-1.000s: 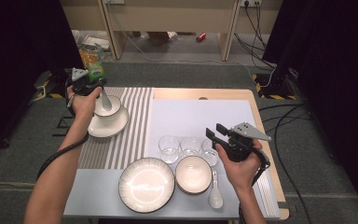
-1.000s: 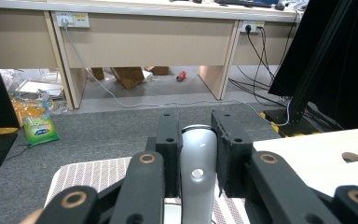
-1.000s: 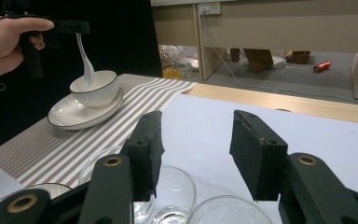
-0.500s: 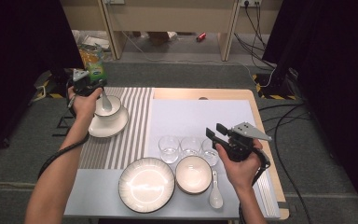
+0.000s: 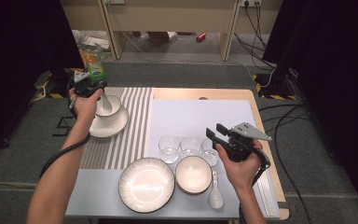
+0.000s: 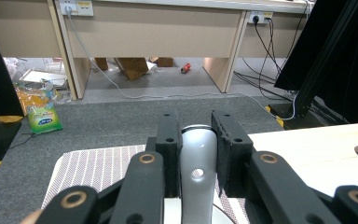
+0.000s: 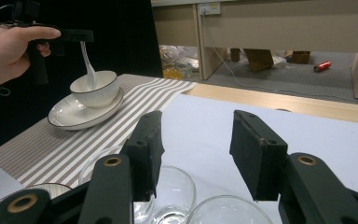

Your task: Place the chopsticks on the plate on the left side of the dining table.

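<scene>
Left gripper [image 5: 103,99], clamped on the spoon [image 7: 88,65] in the far-left bowl [image 7: 94,88], could tip it; right gripper [image 7: 193,149] gapes empty.

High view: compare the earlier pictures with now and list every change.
Nothing visibly changed. The left tool stays shut on the spoon standing in the bowl on its plate; the right tool stays open above the glasses.
</scene>
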Demonstrator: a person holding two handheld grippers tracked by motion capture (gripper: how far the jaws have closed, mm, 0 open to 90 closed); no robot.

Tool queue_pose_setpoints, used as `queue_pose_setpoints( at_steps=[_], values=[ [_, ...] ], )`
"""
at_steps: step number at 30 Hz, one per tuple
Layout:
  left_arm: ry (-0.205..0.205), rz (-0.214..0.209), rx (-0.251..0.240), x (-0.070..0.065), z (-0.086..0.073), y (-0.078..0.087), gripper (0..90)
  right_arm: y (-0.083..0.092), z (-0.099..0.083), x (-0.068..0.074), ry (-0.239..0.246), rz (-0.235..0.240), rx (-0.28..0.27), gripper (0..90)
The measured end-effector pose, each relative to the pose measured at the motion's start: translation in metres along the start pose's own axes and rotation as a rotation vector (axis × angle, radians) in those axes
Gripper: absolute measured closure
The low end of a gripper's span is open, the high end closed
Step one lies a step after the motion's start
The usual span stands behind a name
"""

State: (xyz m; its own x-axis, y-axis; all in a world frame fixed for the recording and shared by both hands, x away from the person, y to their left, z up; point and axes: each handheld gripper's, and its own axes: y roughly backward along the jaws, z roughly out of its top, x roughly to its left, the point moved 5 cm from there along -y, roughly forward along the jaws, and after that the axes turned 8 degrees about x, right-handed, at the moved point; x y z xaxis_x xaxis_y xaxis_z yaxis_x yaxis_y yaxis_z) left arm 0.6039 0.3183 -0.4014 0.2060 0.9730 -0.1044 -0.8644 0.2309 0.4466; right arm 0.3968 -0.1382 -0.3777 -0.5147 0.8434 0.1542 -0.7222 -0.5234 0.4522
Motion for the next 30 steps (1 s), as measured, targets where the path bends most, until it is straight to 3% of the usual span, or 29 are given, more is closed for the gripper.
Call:
queue_pose_setpoints(
  at_steps=[30],
  values=[
    [0.009,0.016,0.040,0.006,-0.013,-0.019,73.1,0.001,0.001,-0.001,-0.001,-0.003,0.000,53.5]
  ],
)
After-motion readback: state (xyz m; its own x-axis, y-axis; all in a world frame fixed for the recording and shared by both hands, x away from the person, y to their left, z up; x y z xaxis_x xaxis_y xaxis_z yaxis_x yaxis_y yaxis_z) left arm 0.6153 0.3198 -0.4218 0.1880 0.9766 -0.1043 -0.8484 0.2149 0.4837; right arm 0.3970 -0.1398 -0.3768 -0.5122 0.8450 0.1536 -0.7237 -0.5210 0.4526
